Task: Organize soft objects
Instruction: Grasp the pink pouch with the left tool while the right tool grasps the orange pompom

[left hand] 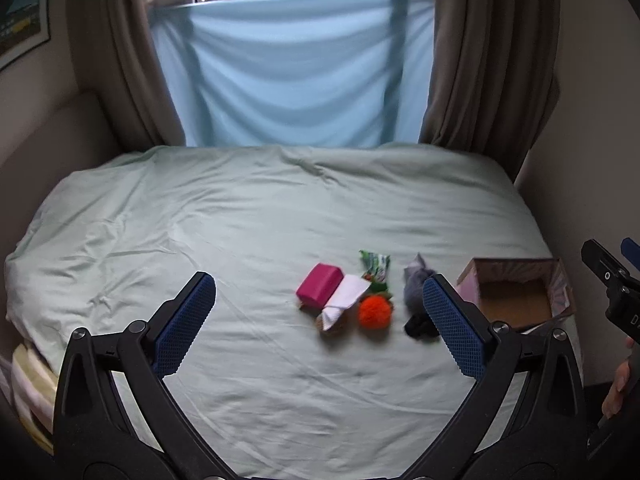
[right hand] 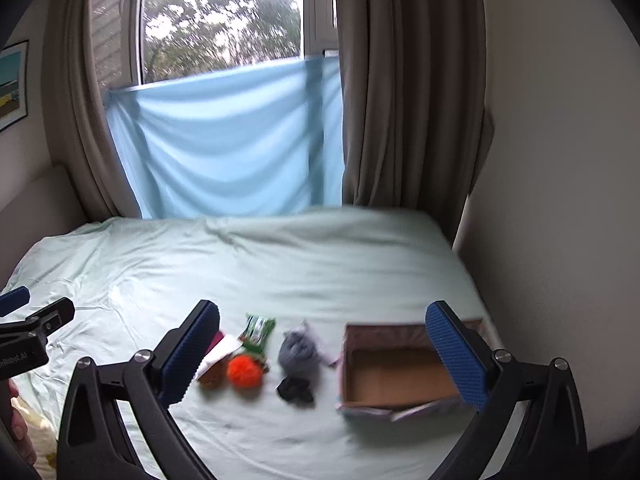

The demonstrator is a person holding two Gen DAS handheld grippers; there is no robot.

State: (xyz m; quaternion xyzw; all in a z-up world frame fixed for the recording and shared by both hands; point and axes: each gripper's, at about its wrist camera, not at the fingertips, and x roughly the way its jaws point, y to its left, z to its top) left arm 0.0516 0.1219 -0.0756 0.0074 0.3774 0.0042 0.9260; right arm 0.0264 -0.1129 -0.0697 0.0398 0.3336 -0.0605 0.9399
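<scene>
On the pale green bed sheet (left hand: 200, 220) lies a small cluster: a pink block (left hand: 320, 284), a white cloth (left hand: 346, 296) over a brown item, an orange fuzzy ball (left hand: 374, 312), a green packet (left hand: 376, 266), a grey soft bundle (left hand: 414, 284) and a black item (left hand: 418, 326). An open cardboard box (left hand: 516, 300) stands to their right. My left gripper (left hand: 320, 320) hovers open above the near bed, nothing between its pads. My right gripper (right hand: 324, 352) is also open and empty, framing the ball (right hand: 244, 372), grey bundle (right hand: 298, 350), black item (right hand: 294, 388) and box (right hand: 400, 376).
A blue cloth (left hand: 288, 72) hangs over the window between brown curtains (left hand: 488, 60). Walls close in on both sides of the bed. A striped fabric (left hand: 28, 384) lies at the bed's left near edge. A person's hand (left hand: 618, 388) shows at the right.
</scene>
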